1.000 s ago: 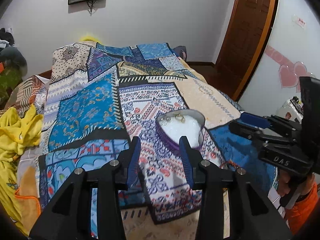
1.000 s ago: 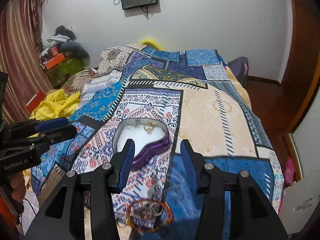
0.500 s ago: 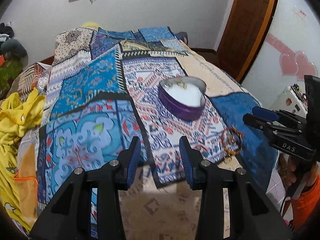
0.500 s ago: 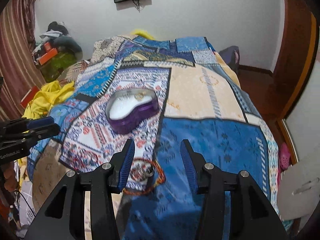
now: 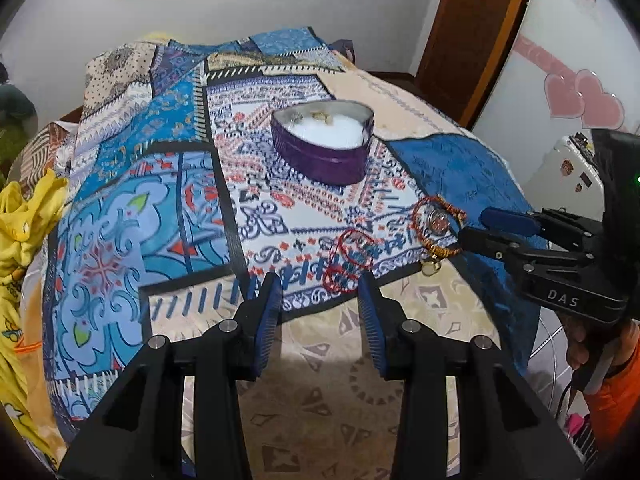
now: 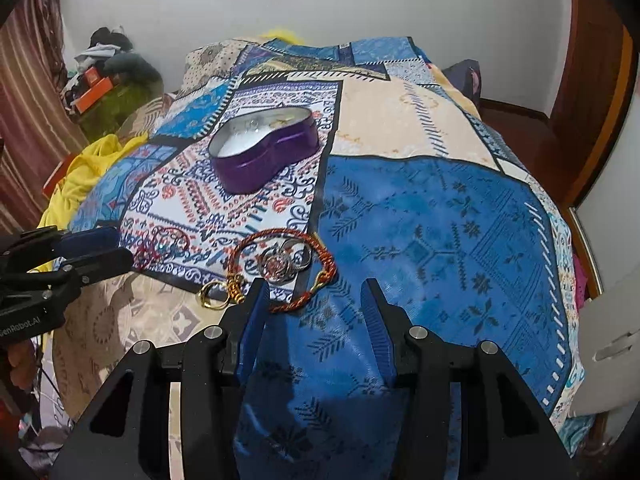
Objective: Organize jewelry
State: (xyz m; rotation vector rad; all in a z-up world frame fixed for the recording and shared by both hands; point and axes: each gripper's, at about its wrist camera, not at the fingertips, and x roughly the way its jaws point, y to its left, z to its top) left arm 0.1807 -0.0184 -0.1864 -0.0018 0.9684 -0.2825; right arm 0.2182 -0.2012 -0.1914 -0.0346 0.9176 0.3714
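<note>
A purple heart-shaped tin [image 5: 326, 152] with white lining sits on the patterned bedspread and holds a few small gold pieces; it also shows in the right wrist view [image 6: 264, 152]. Near the bed's front edge lie an orange-red cord bracelet [image 6: 296, 268] around a silver pendant [image 6: 280, 266], a gold ring [image 6: 212, 295] and thin red bangles [image 5: 352, 256]. My left gripper [image 5: 320, 292] is open and empty just before the bangles. My right gripper [image 6: 314, 300] is open and empty just before the cord bracelet.
The bed [image 6: 440, 240] fills both views, with a yellow cloth [image 5: 24, 216] at its left side. A wooden door [image 5: 472, 32] and a white cabinet [image 5: 572, 168] stand to the right. Clutter [image 6: 104, 76] lies at the far left.
Both grippers have drawn back toward the bed's front edge. The tin now lies farther off, and the bracelet, ring and bangles have come into view close to the fingertips.
</note>
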